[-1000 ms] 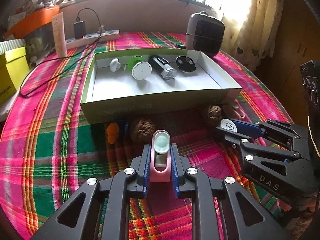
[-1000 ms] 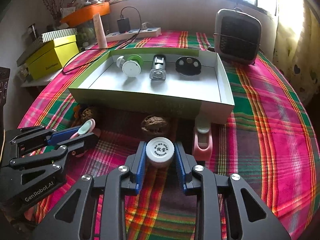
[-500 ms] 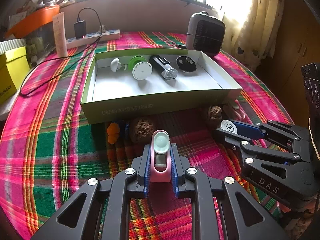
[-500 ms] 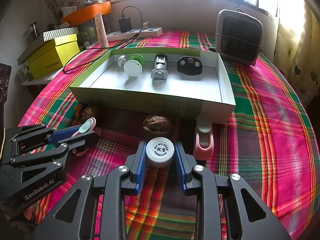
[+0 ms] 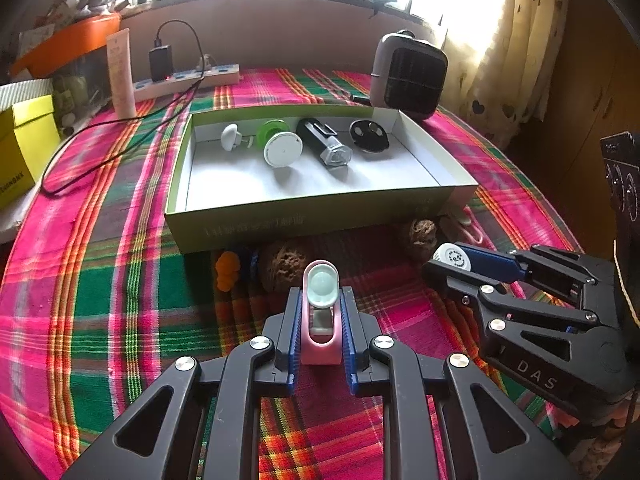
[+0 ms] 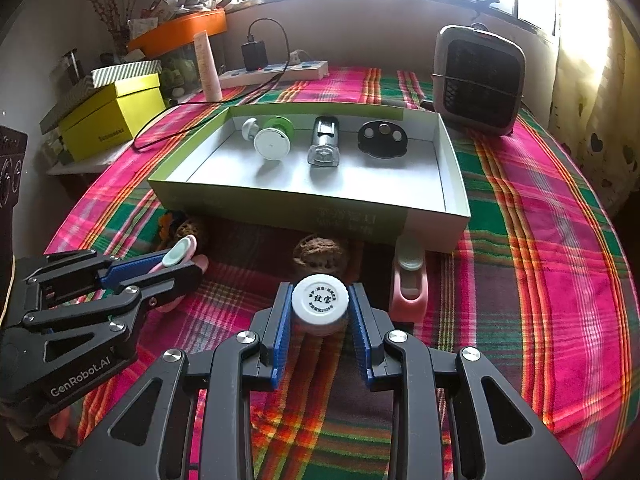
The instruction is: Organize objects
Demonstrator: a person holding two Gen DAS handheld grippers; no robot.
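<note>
Blue-padded fingers (image 5: 291, 332) of the left gripper (image 5: 320, 332) are clamping a pink holder with a pale round cap (image 5: 320, 312), narrow around its sides, just as a second ago. Across the frames the shallow green-walled box (image 5: 304, 220) is sitting a little farther off, so both grippers are easing back slightly. The right gripper (image 6: 320, 320) is pinching a small white-capped jar (image 6: 320, 300) between its pads, closed to the jar's width. Both held things are hanging just above the plaid tablecloth (image 6: 540, 300), in front of the box. Near the box's front wall, a walnut (image 6: 320, 258) and a second pink holder (image 6: 409, 280) are lying on the cloth. Inside the box, a green-and-white spool (image 6: 272, 140), a black-and-clear cylinder (image 6: 325, 146) and a black disc (image 6: 382, 140) are lining the far wall.
</note>
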